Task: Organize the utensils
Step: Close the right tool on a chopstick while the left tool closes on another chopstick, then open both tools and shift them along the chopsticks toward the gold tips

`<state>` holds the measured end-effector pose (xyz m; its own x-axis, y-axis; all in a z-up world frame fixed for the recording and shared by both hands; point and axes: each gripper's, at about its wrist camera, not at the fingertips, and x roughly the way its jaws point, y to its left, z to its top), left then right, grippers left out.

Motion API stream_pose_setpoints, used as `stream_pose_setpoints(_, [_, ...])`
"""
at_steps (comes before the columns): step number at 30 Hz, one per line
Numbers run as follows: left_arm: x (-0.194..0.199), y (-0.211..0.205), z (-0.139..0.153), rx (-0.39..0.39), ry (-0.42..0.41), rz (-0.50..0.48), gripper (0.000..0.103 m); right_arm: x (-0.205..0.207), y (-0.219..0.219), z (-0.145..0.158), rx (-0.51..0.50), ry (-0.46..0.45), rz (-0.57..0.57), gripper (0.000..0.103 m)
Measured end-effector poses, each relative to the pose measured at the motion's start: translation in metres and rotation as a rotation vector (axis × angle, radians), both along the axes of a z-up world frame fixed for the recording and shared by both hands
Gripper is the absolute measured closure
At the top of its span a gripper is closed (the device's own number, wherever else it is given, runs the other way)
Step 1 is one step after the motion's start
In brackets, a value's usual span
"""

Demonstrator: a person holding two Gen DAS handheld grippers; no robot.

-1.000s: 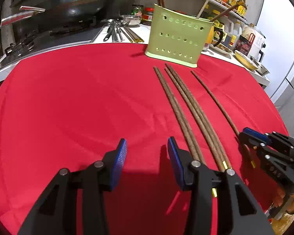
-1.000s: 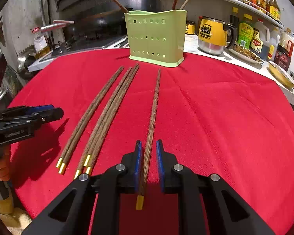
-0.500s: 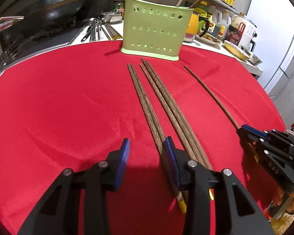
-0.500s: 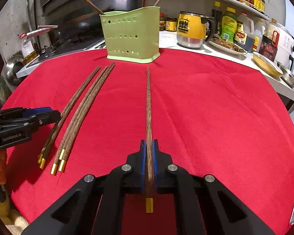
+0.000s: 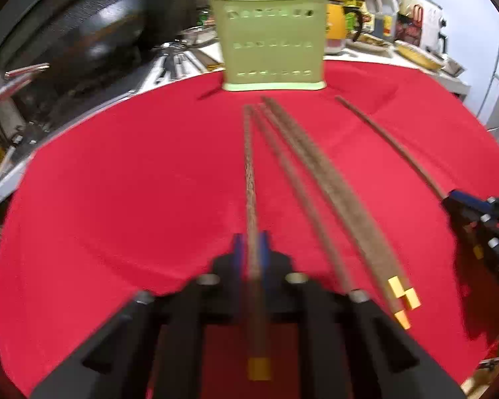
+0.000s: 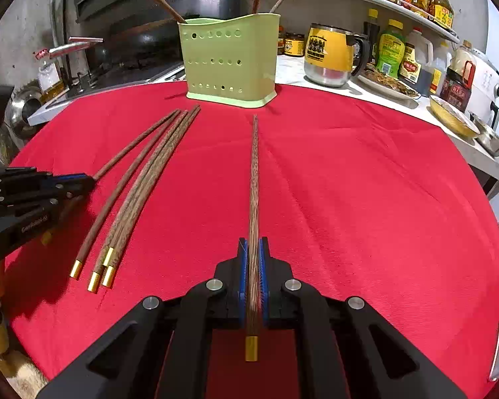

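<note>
My left gripper (image 5: pixel 251 249) is shut on a brown chopstick (image 5: pixel 249 173) with a gold end; the chopstick points at the green perforated holder (image 5: pixel 272 43). Three more chopsticks (image 5: pixel 316 179) lie to its right on the red cloth. My right gripper (image 6: pixel 253 256) is shut on another chopstick (image 6: pixel 254 173), which points toward the holder (image 6: pixel 231 63). The holder has several chopsticks standing in it. In the right wrist view the left gripper (image 6: pixel 80 179) shows at the left edge, holding its chopstick beside the three loose ones (image 6: pixel 139 186).
The red cloth (image 6: pixel 366 199) covers a round table. Behind it are a yellow mug (image 6: pixel 329 55), sauce bottles (image 6: pixel 389 50), a plate of food, a rice cooker (image 6: pixel 479 79) and a wok on the stove (image 5: pixel 93 40). Metal utensils (image 5: pixel 176 63) lie left of the holder.
My left gripper moved over the leftmost chopstick and closed on it. My right gripper closed on its chopstick a second ago and keeps holding it, now aligned toward the holder.
</note>
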<state>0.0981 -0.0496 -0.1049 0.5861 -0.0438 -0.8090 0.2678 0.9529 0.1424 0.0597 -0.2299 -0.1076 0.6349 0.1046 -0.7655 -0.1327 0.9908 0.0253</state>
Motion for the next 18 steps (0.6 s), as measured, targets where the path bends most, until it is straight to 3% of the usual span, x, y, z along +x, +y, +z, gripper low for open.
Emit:
stream_pose_setpoints(8, [-0.006,0.037,0.003,-0.024,0.001,0.105,0.096,0.006,0.013,0.001,0.025,0.0,0.04,0.096])
stream_pose_setpoints(12, [-0.008,0.043,0.004,-0.055,0.007,0.111,0.096,0.013,0.02,0.001,0.003,0.007,0.055,0.096])
stream_pose_setpoints(16, [-0.012,0.059,0.007,-0.182,0.024,0.098,0.096,0.015,0.021,0.002,-0.001,0.016,0.06,0.094])
stream_pose_setpoints(18, [-0.019,0.064,0.009,-0.211,0.011,0.085,0.096,0.011,0.019,0.004,-0.001,0.01,0.054,0.077])
